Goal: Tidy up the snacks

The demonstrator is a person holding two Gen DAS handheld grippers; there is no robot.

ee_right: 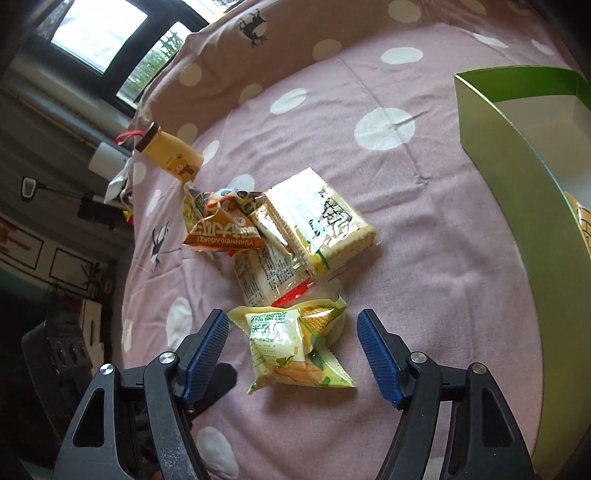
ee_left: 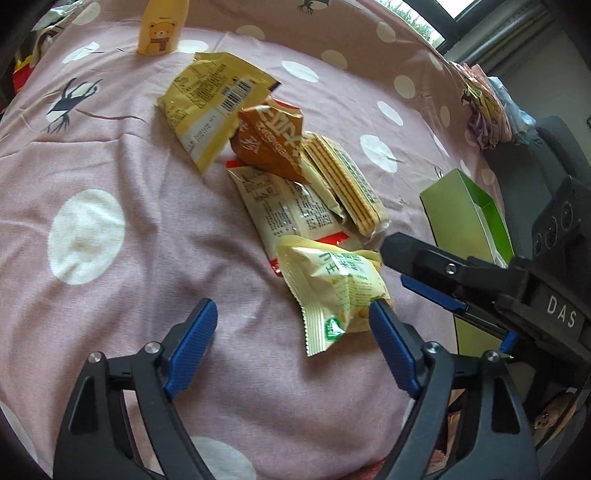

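The corn snack packet (ee_right: pixel 295 350) lies flat on the pink spotted sheet (ee_right: pixel 424 258), between the parted fingers of the right gripper (ee_right: pixel 291 354), whose pads do not touch it. It is a puffy, crinkled, yellow-green pouch, so it may slide or squash when pinched. The left gripper (ee_left: pixel 291 343), also apart and empty, has its right finger against the packet's edge and could nudge it away. Beyond lie more snacks (ee_right: pixel 321 229); the green box (ee_right: pixel 517 166) stands to the right.

soft daylight from the window (ee_right: pixel 99 35), fisheye-bent edges, slight blur.
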